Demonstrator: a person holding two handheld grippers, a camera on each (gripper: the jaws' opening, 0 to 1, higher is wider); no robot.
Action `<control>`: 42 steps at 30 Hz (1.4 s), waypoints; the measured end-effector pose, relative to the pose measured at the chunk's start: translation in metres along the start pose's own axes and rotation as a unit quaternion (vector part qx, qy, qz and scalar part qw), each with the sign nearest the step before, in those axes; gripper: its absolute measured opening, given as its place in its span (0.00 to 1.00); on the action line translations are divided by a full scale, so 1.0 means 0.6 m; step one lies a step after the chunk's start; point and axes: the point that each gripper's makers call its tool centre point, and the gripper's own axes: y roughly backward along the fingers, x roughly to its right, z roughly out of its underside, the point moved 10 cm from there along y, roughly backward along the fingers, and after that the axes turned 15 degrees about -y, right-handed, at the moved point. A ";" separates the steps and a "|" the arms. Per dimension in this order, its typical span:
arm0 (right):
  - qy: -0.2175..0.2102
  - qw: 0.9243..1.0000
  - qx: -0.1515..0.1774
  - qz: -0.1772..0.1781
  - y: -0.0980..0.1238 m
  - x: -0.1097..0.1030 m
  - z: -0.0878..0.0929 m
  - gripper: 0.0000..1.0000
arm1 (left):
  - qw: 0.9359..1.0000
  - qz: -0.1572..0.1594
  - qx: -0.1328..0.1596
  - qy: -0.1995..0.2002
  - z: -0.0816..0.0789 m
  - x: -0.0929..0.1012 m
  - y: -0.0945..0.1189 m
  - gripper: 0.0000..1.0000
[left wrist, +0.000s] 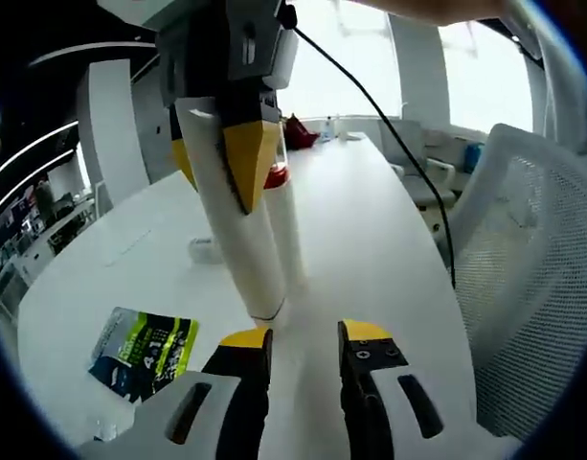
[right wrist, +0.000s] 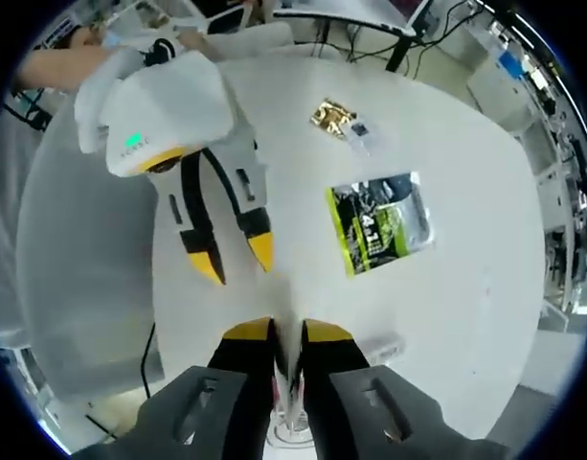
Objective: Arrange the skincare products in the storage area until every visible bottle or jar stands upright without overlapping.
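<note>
A tall white bottle [left wrist: 250, 254] hangs nearly upright over the white table [left wrist: 370, 240], its lower end at the tabletop. My right gripper [left wrist: 216, 158] comes down from above and is shut on its upper part. Close behind it stands a second white bottle [left wrist: 289, 235] with a red band at its top; I cannot tell if the two touch. My left gripper [left wrist: 304, 335] is open just in front of the held bottle's base, nothing between its fingers. In the right gripper view my right gripper [right wrist: 286, 333] pinches the white bottle [right wrist: 285, 383], and the left gripper [right wrist: 234, 259] is open.
A green and black sachet [left wrist: 145, 350] [right wrist: 379, 225] lies flat on the table [right wrist: 465, 125]. A gold packet [right wrist: 333, 117] lies further off. A white mesh chair [left wrist: 532, 287] stands at the table's edge. A black cable [left wrist: 389, 134] trails from the right gripper.
</note>
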 end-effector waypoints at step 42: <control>-0.010 0.999 0.016 0.030 0.020 0.011 0.024 0.42 | 1.000 0.008 -0.010 0.005 0.003 0.004 0.002 0.27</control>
